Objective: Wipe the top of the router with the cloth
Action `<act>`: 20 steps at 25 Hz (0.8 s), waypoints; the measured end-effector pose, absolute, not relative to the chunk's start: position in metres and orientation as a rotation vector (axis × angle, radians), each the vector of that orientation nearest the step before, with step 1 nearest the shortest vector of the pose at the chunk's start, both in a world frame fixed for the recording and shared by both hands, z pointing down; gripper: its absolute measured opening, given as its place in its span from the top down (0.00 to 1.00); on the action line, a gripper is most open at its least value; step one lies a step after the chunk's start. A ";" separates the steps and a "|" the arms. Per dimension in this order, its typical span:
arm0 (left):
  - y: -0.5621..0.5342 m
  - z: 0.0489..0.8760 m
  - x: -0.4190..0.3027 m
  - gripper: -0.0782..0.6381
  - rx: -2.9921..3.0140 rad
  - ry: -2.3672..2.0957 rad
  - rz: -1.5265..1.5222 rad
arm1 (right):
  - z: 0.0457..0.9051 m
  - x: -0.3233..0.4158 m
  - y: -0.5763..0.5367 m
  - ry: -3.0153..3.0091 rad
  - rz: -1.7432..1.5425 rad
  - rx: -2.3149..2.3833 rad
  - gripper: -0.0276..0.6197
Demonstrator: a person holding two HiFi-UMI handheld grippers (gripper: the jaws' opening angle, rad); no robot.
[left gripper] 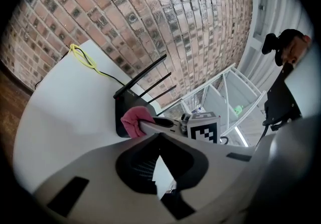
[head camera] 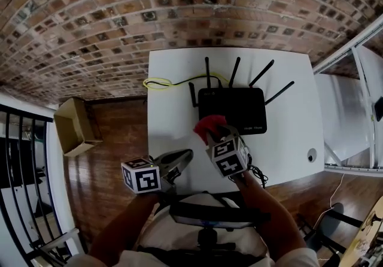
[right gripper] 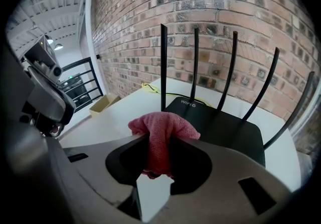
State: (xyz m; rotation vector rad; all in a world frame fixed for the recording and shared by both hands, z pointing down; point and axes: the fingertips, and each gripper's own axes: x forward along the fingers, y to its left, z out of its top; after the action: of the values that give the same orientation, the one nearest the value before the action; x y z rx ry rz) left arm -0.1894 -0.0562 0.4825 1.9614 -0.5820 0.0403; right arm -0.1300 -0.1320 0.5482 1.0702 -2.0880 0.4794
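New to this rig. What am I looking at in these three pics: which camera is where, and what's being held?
There is no robot arm here. A person holds a handheld gripper in each hand. The top-down picture comes from a camera on the person's head. The other two come from cameras riding on each gripper, looking along its fingers. The marker cubes are part of the grippers. On the white table sits a black router with its antennas up, and a yellow cable lies behind it. The right gripper is shut on a pink cloth at the router's near edge; I can't tell whether the cloth touches the router. The left gripper is shut and empty, off to the side.
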 end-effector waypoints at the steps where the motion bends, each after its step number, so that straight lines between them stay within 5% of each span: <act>1: -0.056 0.482 -0.189 0.88 1.964 -0.588 0.039 | 0.550 -0.127 -0.132 -2.093 0.478 1.073 0.79; 20: -0.021 0.471 -0.090 0.88 1.929 -0.656 0.050 | 0.550 0.004 -0.120 -2.088 0.525 1.140 0.79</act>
State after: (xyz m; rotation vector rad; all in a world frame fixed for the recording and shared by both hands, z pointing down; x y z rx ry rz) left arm -0.0897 -0.0213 0.4710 1.9290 -0.6565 0.0500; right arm 0.0039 -0.1204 0.5500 1.1397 -2.0881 0.5247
